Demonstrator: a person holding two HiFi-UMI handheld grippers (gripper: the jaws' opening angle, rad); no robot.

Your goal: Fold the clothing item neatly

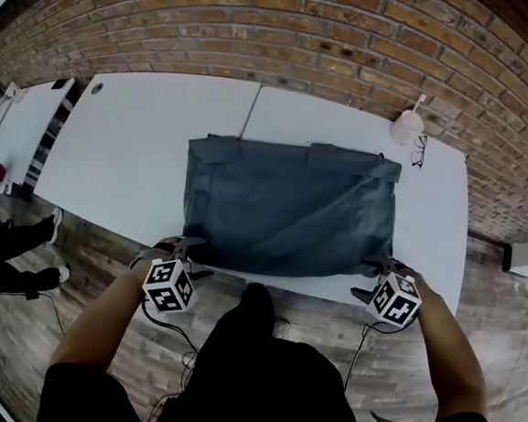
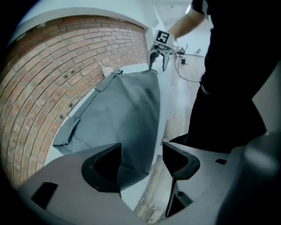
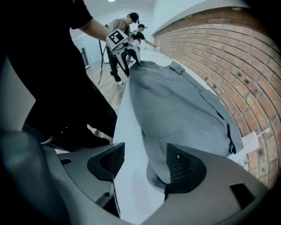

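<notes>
Grey garment (image 1: 292,208) corners hide behind left gripper (image 2: 141,150) and right gripper (image 3: 145,148), fingers apart.

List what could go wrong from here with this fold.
1. Both grippers are open: the left gripper and right gripper each have only a corner of the garment beside one jaw, so a closing grip may catch little cloth and skew the fold.
2. The white cup and glasses sit near the garment's far corner; swung cloth might brush them.
</notes>
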